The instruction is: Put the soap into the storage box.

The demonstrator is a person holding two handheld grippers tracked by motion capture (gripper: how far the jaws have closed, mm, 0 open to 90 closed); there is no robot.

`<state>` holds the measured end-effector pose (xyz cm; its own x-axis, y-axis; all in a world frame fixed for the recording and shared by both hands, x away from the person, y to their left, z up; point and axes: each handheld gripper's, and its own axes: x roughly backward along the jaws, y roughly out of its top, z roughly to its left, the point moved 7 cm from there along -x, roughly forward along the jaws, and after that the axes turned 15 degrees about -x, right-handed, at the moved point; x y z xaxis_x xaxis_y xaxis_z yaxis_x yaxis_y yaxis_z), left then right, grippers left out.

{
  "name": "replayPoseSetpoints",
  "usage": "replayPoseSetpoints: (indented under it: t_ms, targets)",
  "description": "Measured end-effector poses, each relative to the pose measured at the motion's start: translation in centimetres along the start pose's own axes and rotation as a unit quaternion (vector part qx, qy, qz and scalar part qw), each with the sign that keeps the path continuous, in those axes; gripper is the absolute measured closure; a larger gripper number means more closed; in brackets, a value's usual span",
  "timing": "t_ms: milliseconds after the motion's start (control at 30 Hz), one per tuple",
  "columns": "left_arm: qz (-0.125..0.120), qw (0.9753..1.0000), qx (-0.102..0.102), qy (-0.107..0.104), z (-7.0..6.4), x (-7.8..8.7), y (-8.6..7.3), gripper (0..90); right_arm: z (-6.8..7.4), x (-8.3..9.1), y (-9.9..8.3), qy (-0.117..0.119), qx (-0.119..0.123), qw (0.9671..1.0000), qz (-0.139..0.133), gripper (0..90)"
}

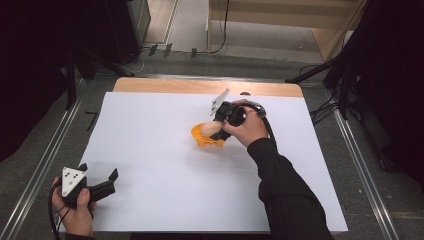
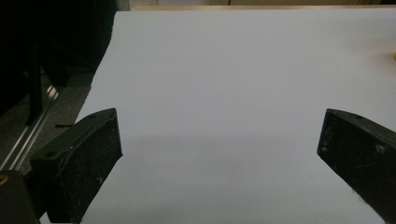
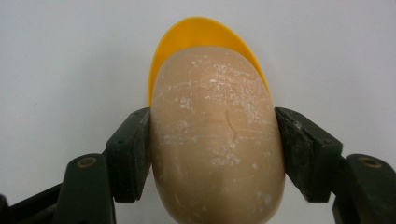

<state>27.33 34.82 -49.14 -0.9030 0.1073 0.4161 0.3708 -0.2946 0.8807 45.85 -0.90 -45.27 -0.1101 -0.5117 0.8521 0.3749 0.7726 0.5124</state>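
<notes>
The right gripper (image 3: 212,154) clamps the tan bun (image 3: 215,140) over the yellow bowl (image 1: 206,137) mid-table, probably not yet released; the left gripper (image 2: 219,154) gapes wide, near-left.

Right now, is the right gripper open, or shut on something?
Shut: the right gripper has both jaws pressed against the tan bread roll, above the yellow dish.

Black tool (image 1: 102,180) with grey triangular plate; black sleeve (image 1: 280,180).
</notes>
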Motion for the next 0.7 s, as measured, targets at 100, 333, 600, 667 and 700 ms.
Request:
replayPoseSetpoints:
  t_ms: [100,333,600,667,700]
  targets:
    - [0.0,1.0,0.001,0.001,0.01,-0.02,0.01,0.0,0.01,-0.28,0.07,0.003,0.002,1.0,0.001,33.0]
    - [0.0,1.0,0.0,0.0,0.0,-0.01,0.0,0.0,0.07,-0.72,0.08,0.003,0.018,0.9998,-0.011,25.9]
    - [0.002,1.0,-0.001,0.001,-0.01,0.01,-0.01,0.0,-0.07,-0.08,-0.52,-0.005,-0.006,1.0,-0.005,22.0]
    - [0.002,1.0,-0.002,0.001,-0.02,0.01,-0.01,0.0,-0.13,-0.02,-0.69,-0.006,-0.006,1.0,-0.004,22.0]
    - [0.001,1.0,-0.001,0.001,-0.04,-0.01,0.01,0.0,-0.16,0.02,-0.85,-0.004,-0.007,1.0,-0.005,22.0]
